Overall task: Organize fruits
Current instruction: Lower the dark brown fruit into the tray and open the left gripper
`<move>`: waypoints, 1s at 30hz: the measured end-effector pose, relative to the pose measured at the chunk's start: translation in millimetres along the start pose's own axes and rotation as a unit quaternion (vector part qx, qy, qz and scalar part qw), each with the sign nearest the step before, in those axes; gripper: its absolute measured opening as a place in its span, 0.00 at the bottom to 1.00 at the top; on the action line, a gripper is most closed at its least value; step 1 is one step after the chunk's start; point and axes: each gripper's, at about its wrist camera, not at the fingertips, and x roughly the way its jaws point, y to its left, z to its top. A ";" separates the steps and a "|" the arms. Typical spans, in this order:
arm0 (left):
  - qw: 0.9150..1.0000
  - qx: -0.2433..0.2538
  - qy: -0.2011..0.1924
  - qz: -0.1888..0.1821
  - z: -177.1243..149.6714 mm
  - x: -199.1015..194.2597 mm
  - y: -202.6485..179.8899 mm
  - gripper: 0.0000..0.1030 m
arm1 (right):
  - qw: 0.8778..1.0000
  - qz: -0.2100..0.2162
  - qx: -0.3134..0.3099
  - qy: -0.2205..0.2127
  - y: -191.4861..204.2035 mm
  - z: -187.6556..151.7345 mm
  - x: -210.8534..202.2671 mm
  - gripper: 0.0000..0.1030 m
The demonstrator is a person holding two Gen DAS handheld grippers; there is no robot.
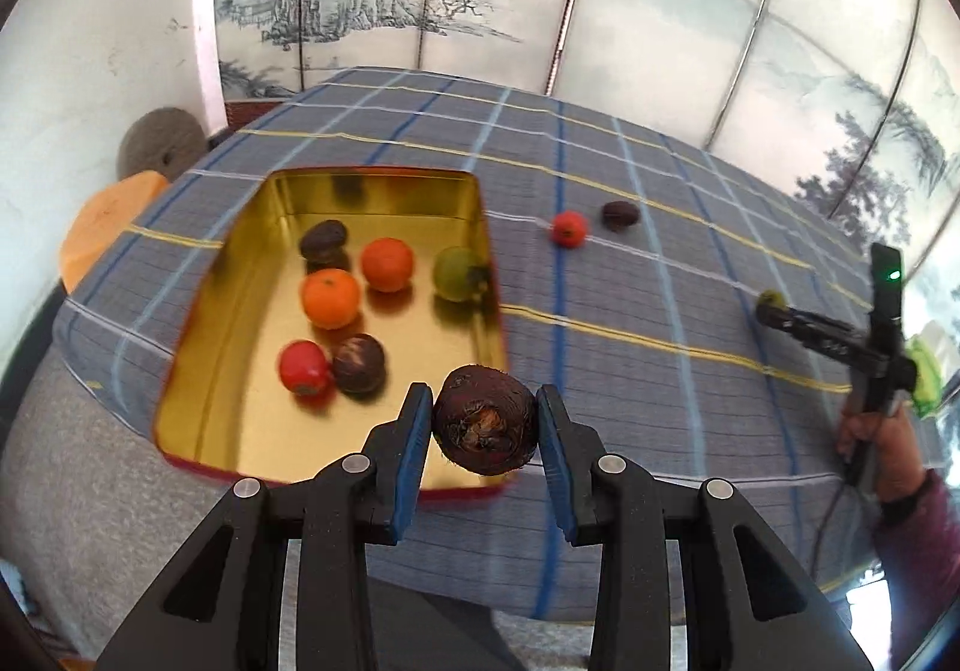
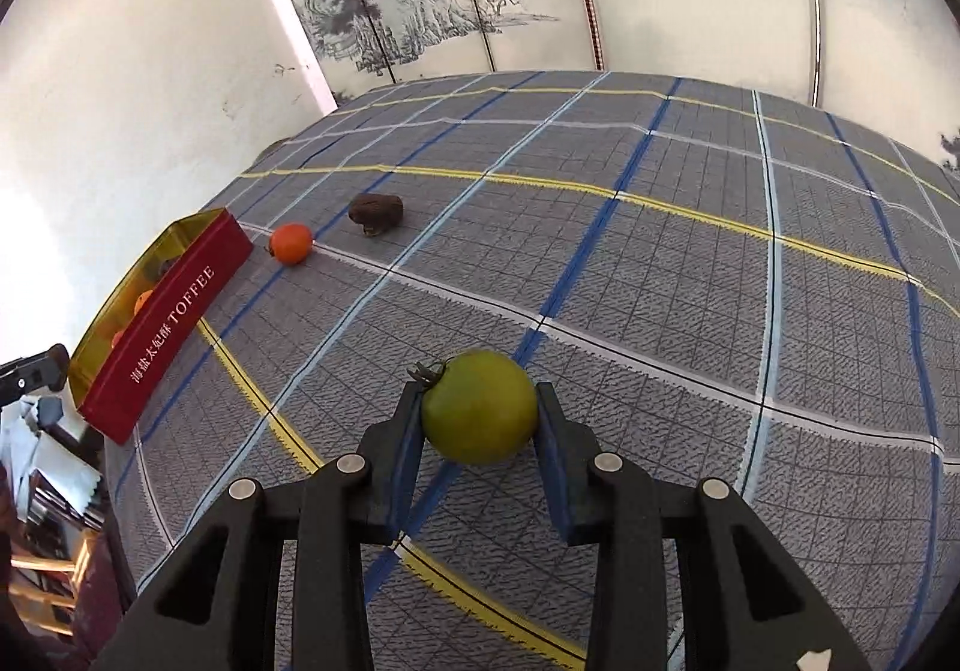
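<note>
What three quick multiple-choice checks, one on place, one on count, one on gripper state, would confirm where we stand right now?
1. Where do the small orange fruit and the dark brown fruit lie?
A. Inside the tin
B. On the tablecloth outside the tin
C. In the grippers

2. How many fruits lie in the gold tin?
A. Three
B. Six
C. Nine

3. What does the right gripper hold?
A. Nothing
B. A red fruit
C. A green fruit

Answers: 1 B, both sit on the checked tablecloth beyond the tin's end. 2 B, the left wrist view shows two orange, one red, two dark, one green. 3 C, the green fruit sits between its fingers, while the left gripper grips a dark round fruit.
</note>
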 end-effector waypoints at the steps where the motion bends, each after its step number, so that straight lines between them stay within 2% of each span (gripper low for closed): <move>1: 1.000 0.004 0.000 0.007 0.9 2.7 2.6 0.35 | 1.000 -0.001 -0.003 0.001 1.7 0.3 0.6 0.32; 8: 1.000 0.016 0.002 0.027 9.6 23.4 11.5 0.35 | 1.000 -0.003 0.002 0.004 -0.4 0.0 2.1 0.33; 16: 0.999 0.031 0.002 0.045 21.3 42.3 4.5 0.35 | 1.000 -0.005 0.004 0.010 -0.6 0.4 5.1 0.33; 30: 0.996 0.042 0.003 0.079 33.7 60.6 2.0 0.36 | 1.000 -0.008 0.004 0.017 -0.9 0.2 8.5 0.33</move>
